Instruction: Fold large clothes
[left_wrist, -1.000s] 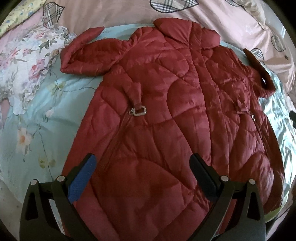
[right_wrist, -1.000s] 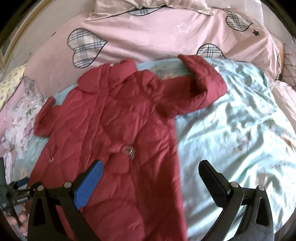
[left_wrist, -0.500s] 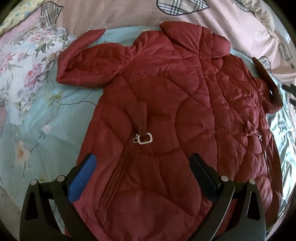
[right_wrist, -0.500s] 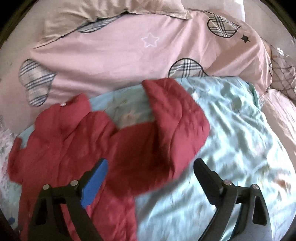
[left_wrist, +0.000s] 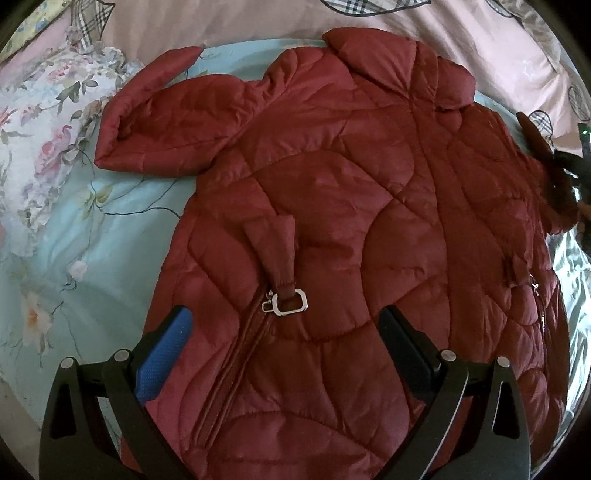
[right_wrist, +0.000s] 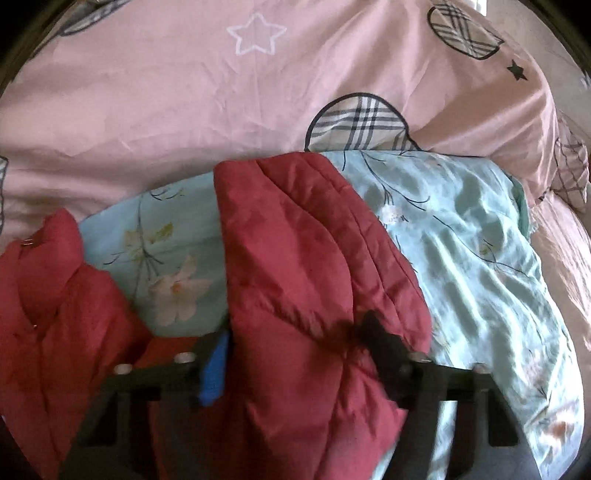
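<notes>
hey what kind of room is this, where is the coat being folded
Most likely a bedroom: the red quilted coat lies on a bed, spread over a light blue floral sheet, with a pink duvet with plaid hearts behind it.

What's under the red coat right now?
The red coat lies on a light blue floral quilt. Pink bedding shows beyond. Whatever lies beneath the coat's body is covered.

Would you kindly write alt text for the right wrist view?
The right gripper has just been closing its fingers around the sleeve of a red quilted coat, which bunches between them. The coat lies on a pale blue floral sheet, a pink duvet behind.
</notes>
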